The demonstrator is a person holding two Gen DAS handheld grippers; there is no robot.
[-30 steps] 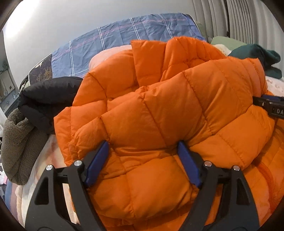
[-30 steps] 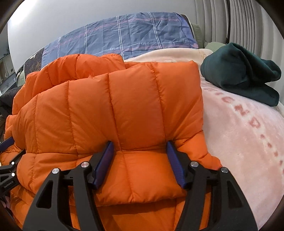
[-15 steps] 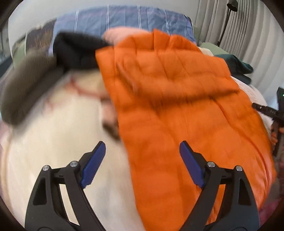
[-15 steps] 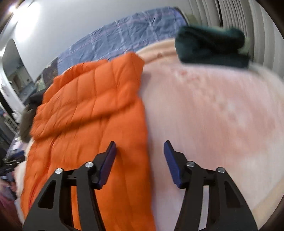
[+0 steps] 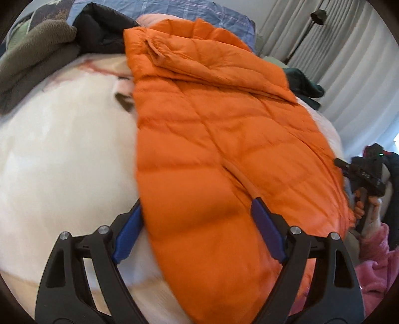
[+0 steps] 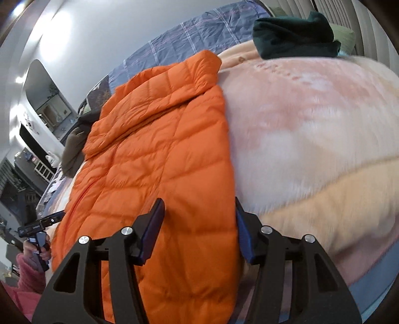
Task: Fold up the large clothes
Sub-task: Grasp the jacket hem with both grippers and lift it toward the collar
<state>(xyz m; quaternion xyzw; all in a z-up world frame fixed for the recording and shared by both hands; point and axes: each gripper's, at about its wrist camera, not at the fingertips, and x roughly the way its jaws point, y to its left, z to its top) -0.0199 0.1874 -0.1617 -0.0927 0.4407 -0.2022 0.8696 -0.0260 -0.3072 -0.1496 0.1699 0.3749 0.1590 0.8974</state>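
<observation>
My left hand-held gripper [image 5: 197,234] hangs with its jaws wide apart, straddling the near left edge of the orange puffer jacket [image 5: 224,154]; the blue pads sit on either side of the quilted fabric without pinching it, so it is released. The jacket lies as a long folded strip along the bed's fuzzy blanket [image 5: 62,149], collar end far from me, hem end under my grippers.

Only my left camera shows the brown fleece garment [image 5: 32,57] and the black garment [image 5: 99,32] heaped at the far left of the bed, plus a floor lamp [image 5: 316,17] against pale pleated curtains [image 5: 354,82]. It also catches my other hand [image 5: 369,211], in a fuzzy pink sleeve [image 5: 376,264], around the right tool's handle.

My right hand-held gripper [image 6: 199,226] has its jaws narrower, having just been closing, yet they stand loose astride the jacket's right edge, not clamped. Only this camera shows the blanket's peach and cream bands, the folded dark green garment [image 6: 294,37] at the far end, the blue plaid bedding [image 6: 189,44] and a mirror [image 6: 47,94] on the wall at left.

The jacket is shiny, stitched in puffy rectangular panels, with a piped zip line down the middle. Small white lettering on the left tool's body is too small to read.
</observation>
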